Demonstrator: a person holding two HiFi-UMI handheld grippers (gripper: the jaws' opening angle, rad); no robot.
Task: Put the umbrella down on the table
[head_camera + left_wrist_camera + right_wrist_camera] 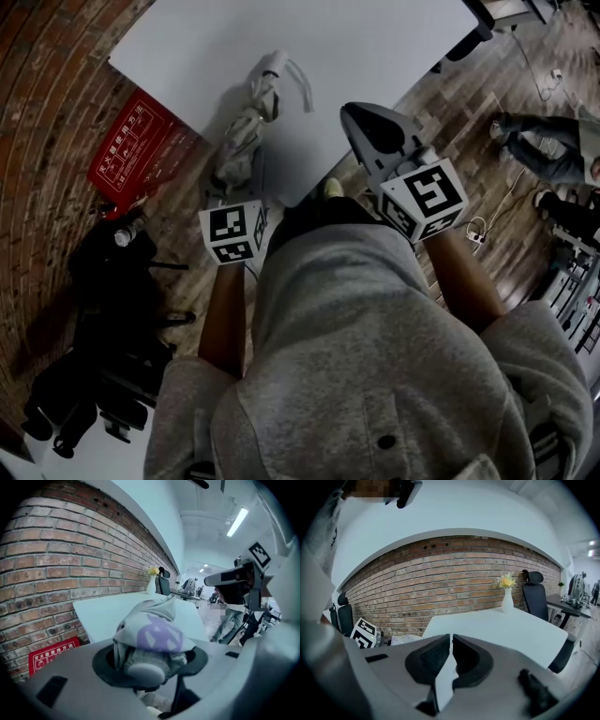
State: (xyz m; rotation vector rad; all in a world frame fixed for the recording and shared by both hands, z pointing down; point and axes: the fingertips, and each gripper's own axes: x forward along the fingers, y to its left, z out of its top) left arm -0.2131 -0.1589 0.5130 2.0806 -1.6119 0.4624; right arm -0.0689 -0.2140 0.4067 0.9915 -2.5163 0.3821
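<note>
A folded grey-white umbrella lies along the near left corner of the white table, its pale handle pointing to the far side. My left gripper holds its near end at the table's edge. In the left gripper view the bunched canopy, with a purple print, fills the space between the dark pads of the left gripper, which press on it. My right gripper hovers over the table's near edge to the right, apart from the umbrella. In its own view the right gripper is shut with nothing in it.
A red sign leans on the brick wall by the table's left corner. Black gear sits on the floor at left. A person stands at right. A white vase of flowers and an office chair are at the table's far end.
</note>
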